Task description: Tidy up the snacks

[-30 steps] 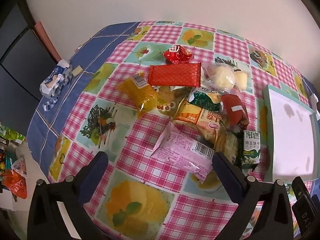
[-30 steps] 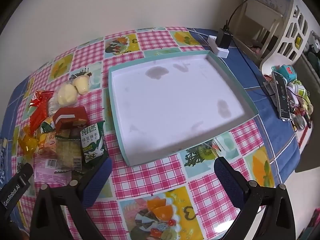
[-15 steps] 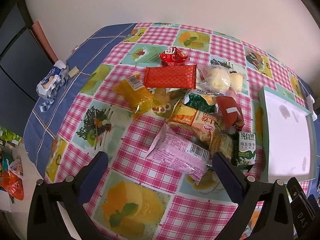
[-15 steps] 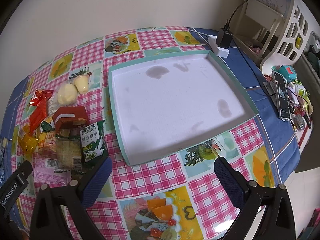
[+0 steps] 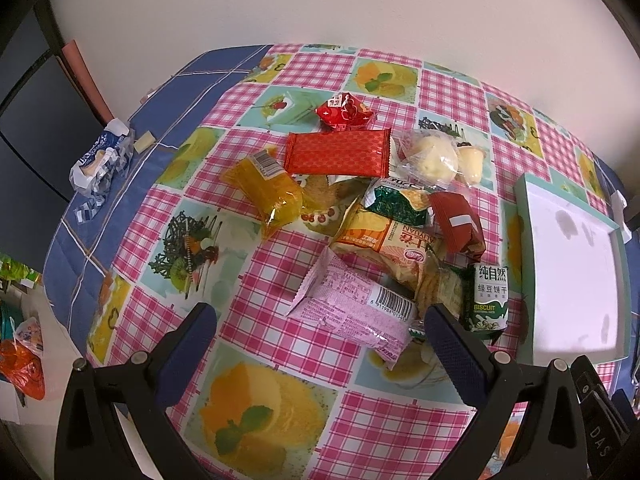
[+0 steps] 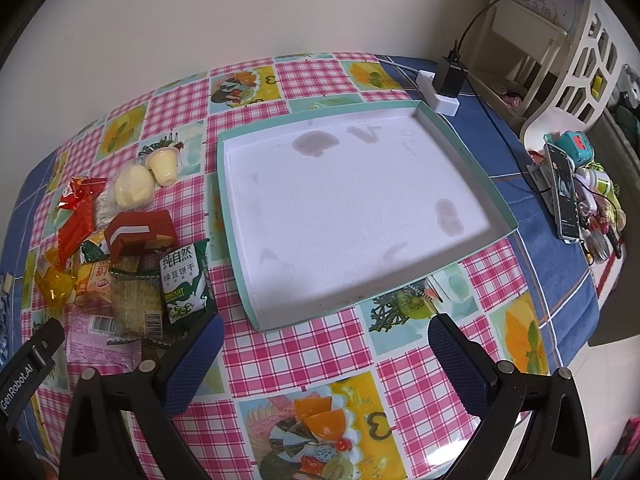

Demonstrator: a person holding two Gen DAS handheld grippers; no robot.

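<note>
Two grippers hang over the checked tablecloth [image 5: 280, 344], both spread wide and holding nothing. The left gripper [image 5: 320, 328] hovers above the near edge of the snack heap, with the pink packet [image 5: 352, 308] lying between its fingers and just ahead of them.

Going left to right across the left view: a crumpled blue-and-white wrapper [image 5: 100, 160] sits well apart at 10 o'clock on the blue border. Next is the yellow pouch [image 5: 268, 192], then the flat red packet [image 5: 338, 152] with a smaller red bag [image 5: 344, 112] just beyond it at 12 o'clock. Under these are a dark green bag [image 5: 400, 204] and an orange packet [image 5: 384, 240], piled and touching. Two pale buns [image 5: 432, 156] in clear wrap lie toward 1 o'clock. A brown-red packet [image 5: 460, 224] leans on the heap, and the green biscuit pack [image 5: 488, 296] stands at its right side, just beside the tray [image 5: 524, 240] at 3 o'clock.

The right gripper [image 6: 324, 336] is held before the near rim of the tray, whose white, stained floor has nothing in it. From this side the heap lies at 9 o'clock, with a cracker pack [image 6: 136, 304] touching the biscuit pack. Past the tray at 1 o'clock stands a white plug block [image 6: 440, 96], and a phone [image 6: 564, 192] rests at 3 o'clock.
</note>
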